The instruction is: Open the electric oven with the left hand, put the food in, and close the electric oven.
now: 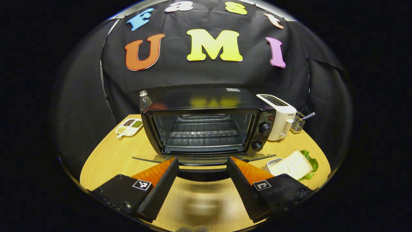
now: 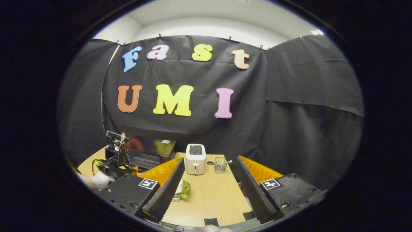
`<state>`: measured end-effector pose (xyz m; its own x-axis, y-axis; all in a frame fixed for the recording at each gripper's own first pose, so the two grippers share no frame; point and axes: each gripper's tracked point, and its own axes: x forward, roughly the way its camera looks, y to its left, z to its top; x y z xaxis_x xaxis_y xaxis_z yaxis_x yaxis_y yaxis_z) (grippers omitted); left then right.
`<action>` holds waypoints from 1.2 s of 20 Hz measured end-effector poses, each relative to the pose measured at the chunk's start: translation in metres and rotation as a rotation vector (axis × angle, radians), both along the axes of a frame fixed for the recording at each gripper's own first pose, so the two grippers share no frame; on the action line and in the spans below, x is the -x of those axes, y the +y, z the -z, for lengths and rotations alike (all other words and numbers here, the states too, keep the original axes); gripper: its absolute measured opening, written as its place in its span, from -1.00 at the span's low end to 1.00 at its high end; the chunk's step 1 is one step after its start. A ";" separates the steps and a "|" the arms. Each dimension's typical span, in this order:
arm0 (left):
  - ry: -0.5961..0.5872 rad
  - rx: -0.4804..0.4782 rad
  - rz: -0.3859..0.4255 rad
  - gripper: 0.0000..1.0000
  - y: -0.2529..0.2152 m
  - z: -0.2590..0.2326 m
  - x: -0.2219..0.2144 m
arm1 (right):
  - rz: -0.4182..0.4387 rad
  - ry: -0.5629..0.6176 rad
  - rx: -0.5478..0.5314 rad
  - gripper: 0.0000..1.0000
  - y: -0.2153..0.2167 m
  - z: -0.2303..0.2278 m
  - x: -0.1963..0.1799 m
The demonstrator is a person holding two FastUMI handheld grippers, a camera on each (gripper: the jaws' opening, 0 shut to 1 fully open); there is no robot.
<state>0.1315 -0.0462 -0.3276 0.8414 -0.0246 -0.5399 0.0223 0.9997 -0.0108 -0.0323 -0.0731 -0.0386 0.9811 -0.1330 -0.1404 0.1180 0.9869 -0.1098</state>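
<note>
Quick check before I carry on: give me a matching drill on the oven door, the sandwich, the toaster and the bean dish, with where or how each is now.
Things:
1. oven door
2. sandwich
3. toaster
4. bean dish

Places or states:
A. on the table left of the oven, as the left gripper view shows it
B. dropped open, flat in front of the oven
C. standing right beside the oven's knob side
D. lying on a small dish at the front right of the table

Pairs: 1-B, 2-D, 3-C, 4-A

Toaster (image 1: 279, 116), bottle (image 1: 144, 100), divided dish (image 1: 129, 127), wire basket (image 1: 298, 122).
</note>
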 end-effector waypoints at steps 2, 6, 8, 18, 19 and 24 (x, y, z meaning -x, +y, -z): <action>0.024 0.000 -0.003 0.98 -0.001 0.011 0.011 | -0.003 0.001 0.004 1.00 0.001 0.002 0.004; 0.086 0.007 0.000 0.94 -0.006 0.041 0.032 | -0.001 0.017 0.005 1.00 0.002 0.009 0.006; 0.129 0.035 -0.015 0.91 -0.008 0.056 0.042 | -0.001 0.027 0.003 0.90 0.003 0.013 0.006; 0.267 0.043 -0.021 0.90 -0.013 0.101 0.052 | 0.016 0.075 0.003 1.00 -0.002 0.033 0.002; 0.271 0.040 -0.018 0.89 -0.013 0.101 0.053 | 0.016 0.080 -0.004 1.00 -0.002 0.035 0.000; 0.214 0.018 -0.015 0.89 -0.005 0.080 0.057 | 0.010 0.073 -0.011 1.00 0.000 0.034 -0.004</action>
<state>0.0743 -0.0516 -0.4080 0.7078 -0.0244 -0.7060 0.0031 0.9995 -0.0315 -0.0283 -0.0731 -0.0728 0.9669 -0.1404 -0.2131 0.1197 0.9870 -0.1073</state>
